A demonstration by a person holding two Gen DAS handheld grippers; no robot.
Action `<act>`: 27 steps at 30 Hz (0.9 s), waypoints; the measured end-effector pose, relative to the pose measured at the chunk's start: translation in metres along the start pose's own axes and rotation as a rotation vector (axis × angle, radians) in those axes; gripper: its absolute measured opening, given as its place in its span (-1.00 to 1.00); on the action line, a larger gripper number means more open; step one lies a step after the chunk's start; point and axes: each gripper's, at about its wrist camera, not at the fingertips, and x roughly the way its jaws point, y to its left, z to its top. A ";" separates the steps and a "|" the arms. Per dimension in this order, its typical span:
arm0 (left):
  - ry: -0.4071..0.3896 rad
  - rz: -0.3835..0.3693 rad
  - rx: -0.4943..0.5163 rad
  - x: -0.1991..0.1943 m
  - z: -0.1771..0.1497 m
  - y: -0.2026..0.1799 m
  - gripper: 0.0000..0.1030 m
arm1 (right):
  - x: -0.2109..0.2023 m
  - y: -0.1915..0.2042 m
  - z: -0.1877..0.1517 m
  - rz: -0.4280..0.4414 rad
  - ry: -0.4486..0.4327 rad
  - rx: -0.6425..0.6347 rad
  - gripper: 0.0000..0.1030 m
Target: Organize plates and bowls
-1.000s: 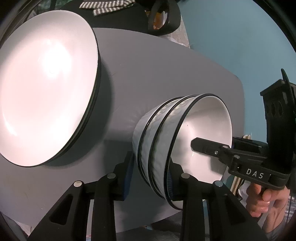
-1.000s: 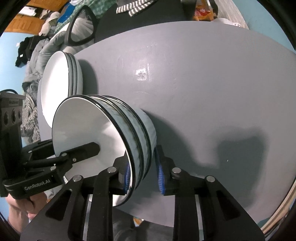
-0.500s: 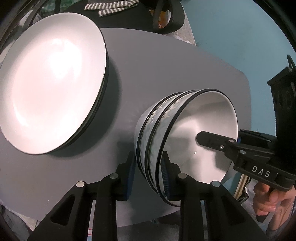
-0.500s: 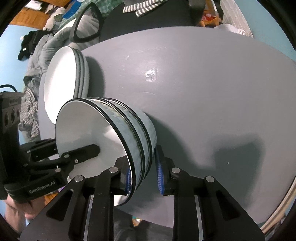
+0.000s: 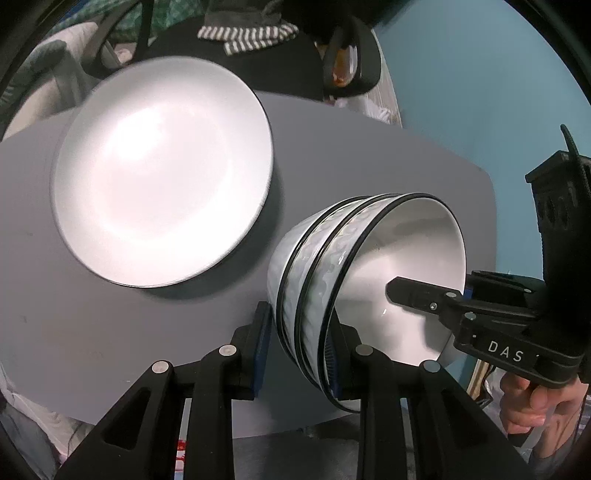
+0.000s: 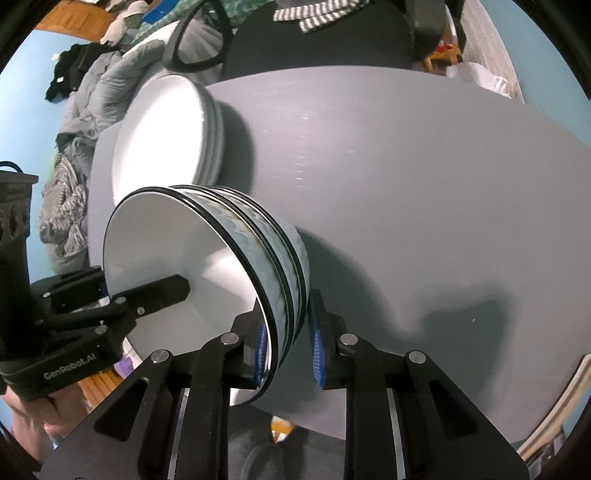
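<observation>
Left wrist view: the left gripper (image 5: pixel 297 354) straddles the near rim of a stack of bowls (image 5: pixel 354 280), one finger outside the wall and one inside the top bowl, so the jaws are narrowed on the rim. The stack consists of three nested white bowls with black rims and a wavy relief on the outside. It sits at about 4 o'clock in this view, on a round gray table (image 5: pixel 369 155). At 10 o'clock lies a stack of plates (image 5: pixel 162 173), white, well apart from the bowls, its top face blurred. At 3 to 4 o'clock the right gripper (image 5: pixel 410 291) reaches in from the opposite side, with one finger visible inside the top bowl; the hand (image 5: pixel 532 402) holding it shows at 4 o'clock.

Right wrist view: the right gripper (image 6: pixel 288 347) likewise pinches the bowl rim, one blue-padded finger inside and one outside. The stack of bowls (image 6: pixel 207 258) occupies 8 o'clock, the stack of plates (image 6: pixel 166 133) 10 o'clock, just beyond the bowls. The left gripper (image 6: pixel 162 291) enters from 8 o'clock, one finger inside the top bowl. The gray table (image 6: pixel 424 184) fills the right half. A striped cloth (image 6: pixel 317 14) lies beyond the table at 12 o'clock.
</observation>
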 end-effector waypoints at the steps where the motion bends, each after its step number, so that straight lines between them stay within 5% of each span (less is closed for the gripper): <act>1: -0.009 0.001 -0.004 -0.006 0.002 0.003 -0.50 | -0.002 0.005 0.000 0.000 -0.002 -0.007 -0.61; 15: -0.105 0.042 -0.083 -0.051 0.027 0.067 -0.50 | -0.003 0.068 0.050 0.005 -0.025 -0.120 -0.62; 27: -0.100 0.049 -0.119 -0.025 0.064 0.115 -0.50 | 0.036 0.106 0.099 -0.069 -0.001 -0.172 -0.62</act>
